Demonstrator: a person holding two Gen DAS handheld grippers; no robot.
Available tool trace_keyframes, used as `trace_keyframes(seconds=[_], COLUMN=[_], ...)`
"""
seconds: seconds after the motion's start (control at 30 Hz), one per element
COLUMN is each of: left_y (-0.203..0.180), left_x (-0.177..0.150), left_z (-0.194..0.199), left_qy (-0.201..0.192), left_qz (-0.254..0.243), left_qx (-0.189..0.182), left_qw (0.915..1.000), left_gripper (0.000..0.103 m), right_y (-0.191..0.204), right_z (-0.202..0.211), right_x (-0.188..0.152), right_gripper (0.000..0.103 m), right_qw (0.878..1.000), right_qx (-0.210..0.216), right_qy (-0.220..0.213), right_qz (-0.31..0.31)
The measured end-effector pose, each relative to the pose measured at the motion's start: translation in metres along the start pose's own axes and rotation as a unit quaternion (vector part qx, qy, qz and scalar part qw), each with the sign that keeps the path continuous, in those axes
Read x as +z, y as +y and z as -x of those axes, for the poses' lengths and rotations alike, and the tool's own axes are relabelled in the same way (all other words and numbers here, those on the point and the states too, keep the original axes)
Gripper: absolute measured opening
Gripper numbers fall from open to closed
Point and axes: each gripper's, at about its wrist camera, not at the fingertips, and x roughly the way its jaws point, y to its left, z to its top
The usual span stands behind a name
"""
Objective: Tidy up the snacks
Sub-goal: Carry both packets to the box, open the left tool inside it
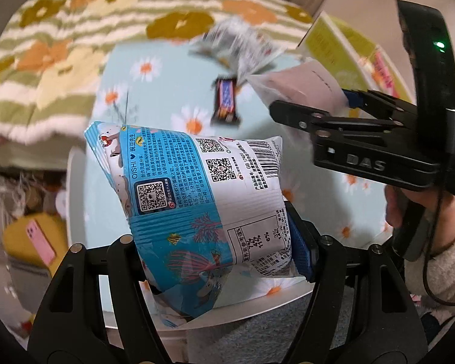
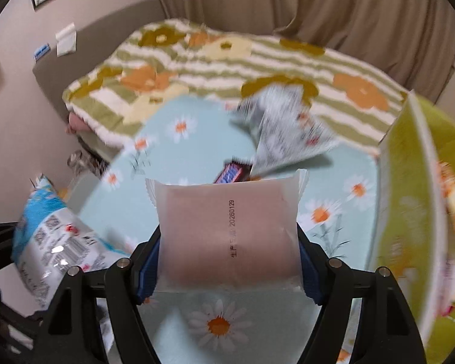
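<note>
Left gripper: I see its jaws clamped on a blue-and-white chip bag, held off the table with the printed back side facing my camera.

Chip bag position: it hangs over the near edge of the round table; in the right wrist view the same bag sits at the far left.

Right gripper: I see its jaws closed on a small pink packet with a printed date line; the blue pads press both side edges.

Pink packet position: raised above the table, near the middle of the daisy cloth. In the left wrist view the packet shows at the tip of the right gripper.

Table contents: a dark candy bar lies flat on the cloth; a silver-white wrapper lies just behind it, possibly overlapping one end, though blur keeps me from confirming.

Box: a yellow-green box stands at the right edge of the table.

Background: a bed with a green striped flower blanket lies behind the table.
</note>
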Motion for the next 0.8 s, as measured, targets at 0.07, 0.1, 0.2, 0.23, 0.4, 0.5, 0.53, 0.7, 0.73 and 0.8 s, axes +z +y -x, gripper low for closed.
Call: trace_keyframes(seconds=[0.07,0.1,0.2,0.23,0.4,0.5,0.53,0.7,0.73,0.8], left_y=[-0.006,-0.010,-0.025,-0.031,-0.066,-0.096,-0.105,-0.169,-0.182,-0.211], left_x=[0.010,0.016,0.037,0.044,0.075,0.090,0.094,0.117,0.120,0.128], left_z=[0.014,0.021,0.040,0.045,0.058,0.060,0.060,0.045,0.040,0.026], left_qy=[-0.016,-0.025,-0.053,-0.061,-0.084,-0.096,-0.099,-0.104,-0.103,-0.098], left_qz=[-0.017,-0.029,-0.069,-0.082,-0.123,-0.139,-0.142,-0.154,-0.156,-0.162], left_qx=[-0.008,-0.011,-0.018,-0.021,-0.033,-0.041,-0.044,-0.065,-0.070,-0.077], left_qw=[0.9997,0.9992,0.9960,0.9946,0.9883,0.9848,0.9839,0.9805,0.9799,0.9789], left_gripper=[0.067,0.067,0.067,0.067,0.067,0.067,0.067,0.067,0.067,0.067], right_y=[-0.003,-0.005,-0.013,-0.016,-0.046,-0.071,-0.080,-0.134,-0.146,-0.166], right_z=[0.022,0.032,0.070,0.079,0.131,0.156,0.163,0.192,0.196,0.202], right_x=[0.005,0.009,0.015,0.016,0.012,0.005,0.001,-0.017,-0.020,-0.028], right_gripper=[0.071,0.071,0.072,0.071,0.072,0.072,0.072,0.072,0.072,0.072], right_qw=[1.000,1.000,0.998,0.997,0.990,0.985,0.983,0.977,0.976,0.975], right_qx=[-0.001,-0.005,-0.030,-0.038,-0.070,-0.089,-0.093,-0.112,-0.115,-0.121], right_qy=[-0.016,-0.023,-0.049,-0.055,-0.097,-0.115,-0.120,-0.135,-0.135,-0.134], right_qz=[-0.014,-0.021,-0.040,-0.045,-0.078,-0.093,-0.099,-0.123,-0.127,-0.133])
